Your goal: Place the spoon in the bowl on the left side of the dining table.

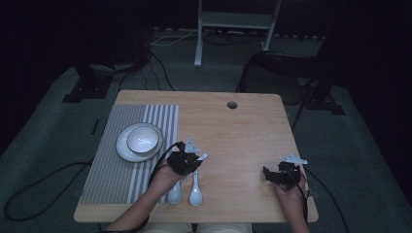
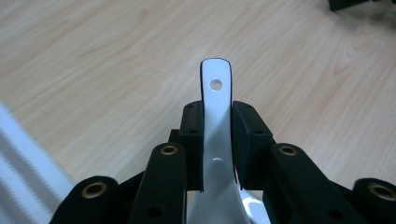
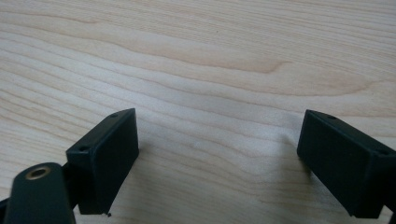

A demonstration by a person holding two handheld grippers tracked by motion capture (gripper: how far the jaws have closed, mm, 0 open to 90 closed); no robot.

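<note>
Two white ceramic spoons lie near the table's front edge, at the middle. My left gripper (image 1: 191, 158) is shut on the handle of the right-hand spoon (image 1: 196, 193). In the left gripper view the spoon handle (image 2: 216, 100), with a small hole near its tip, stands clamped between the pads of my left gripper (image 2: 217, 119). The other spoon (image 1: 175, 194) lies just left of it, its handle under the hand. My right gripper (image 1: 270, 174) rests open at the front right, and in its own view the right gripper (image 3: 219, 133) has bare wood between its jaws.
A grey striped placemat (image 1: 114, 170) covers the table's left side and carries a white plate (image 1: 122, 149) with a bowl (image 1: 141, 139) on it. A cable hole (image 1: 232, 105) sits near the far edge. Cables trail from both grippers off the front.
</note>
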